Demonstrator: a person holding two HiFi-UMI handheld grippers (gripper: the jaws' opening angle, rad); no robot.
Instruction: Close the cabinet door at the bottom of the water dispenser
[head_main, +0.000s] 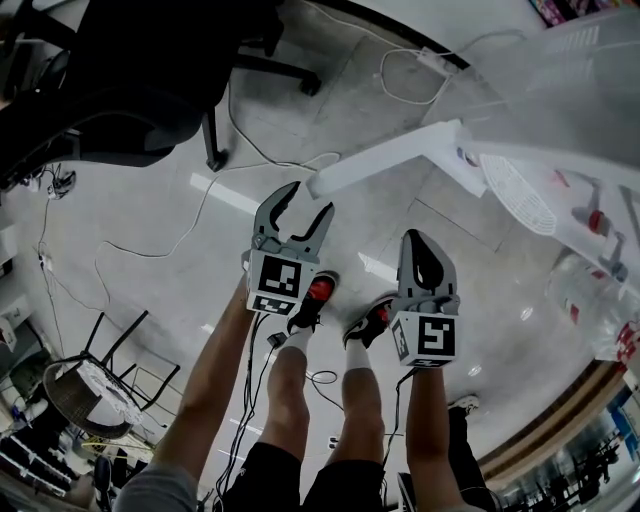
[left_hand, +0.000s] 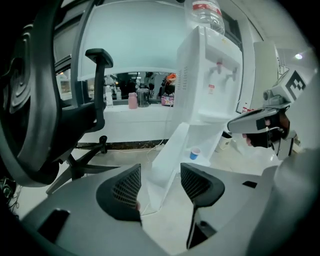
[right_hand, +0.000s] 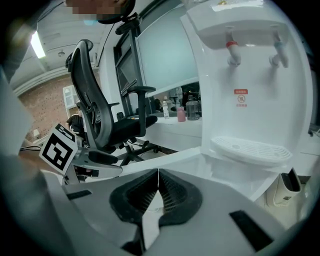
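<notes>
The white water dispenser (head_main: 560, 100) stands at the right, and its bottom cabinet door (head_main: 385, 155) swings out over the floor toward my left gripper (head_main: 308, 200). That gripper is open, and its tips sit just short of the door's free end. In the left gripper view the door's edge (left_hand: 167, 160) shows in the gap between the spread jaws of the left gripper (left_hand: 160, 167), untouched by either pad. My right gripper (head_main: 415, 237) is shut and empty, below the door. In the right gripper view the right gripper (right_hand: 158, 172) points at the door (right_hand: 175, 157) under the drip tray (right_hand: 250, 148).
A black office chair (head_main: 120, 80) stands at the upper left. Cables (head_main: 225, 160) cross the tiled floor, and a power strip (head_main: 435, 62) lies near the dispenser. A wire basket (head_main: 85, 395) sits at the lower left. A blue cup (left_hand: 195, 153) stands inside the cabinet. The person's feet (head_main: 318, 295) are below the grippers.
</notes>
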